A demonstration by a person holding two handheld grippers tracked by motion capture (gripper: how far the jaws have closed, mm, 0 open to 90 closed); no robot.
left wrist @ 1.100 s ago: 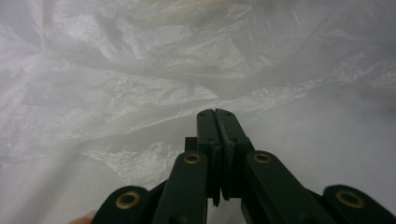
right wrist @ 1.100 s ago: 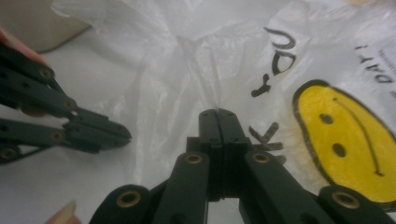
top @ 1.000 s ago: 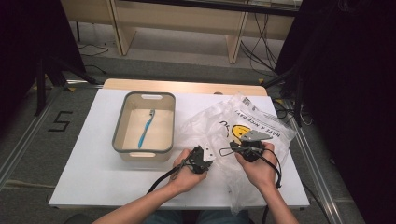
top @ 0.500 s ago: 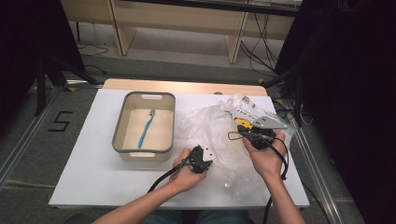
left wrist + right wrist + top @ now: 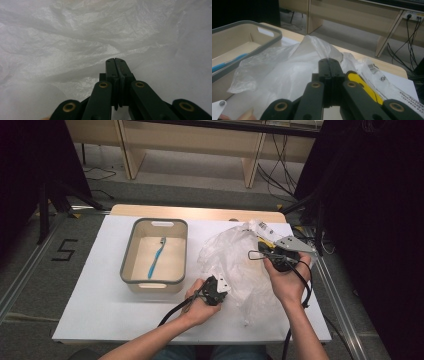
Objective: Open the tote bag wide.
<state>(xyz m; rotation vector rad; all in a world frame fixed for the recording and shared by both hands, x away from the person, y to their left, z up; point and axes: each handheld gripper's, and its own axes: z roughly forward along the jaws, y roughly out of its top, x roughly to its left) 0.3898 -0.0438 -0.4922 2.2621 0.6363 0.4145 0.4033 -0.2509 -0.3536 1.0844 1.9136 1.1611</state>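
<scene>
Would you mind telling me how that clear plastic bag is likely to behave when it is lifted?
The plastic bag looks thin and crumpled, so it will probably sag and fold rather than hold shape. It seems light, likely drifting or rustling when nudged. Its glossy film may slip between pads.

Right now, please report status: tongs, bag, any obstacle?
Left tongs shut on plastic bag. Right tongs shut on it too, holding it raised. Bin with toothbrush beside, apart.

Even overhead light brightens the white table, surroundings fall dark, and both gripper views look soft and hazy.
</scene>
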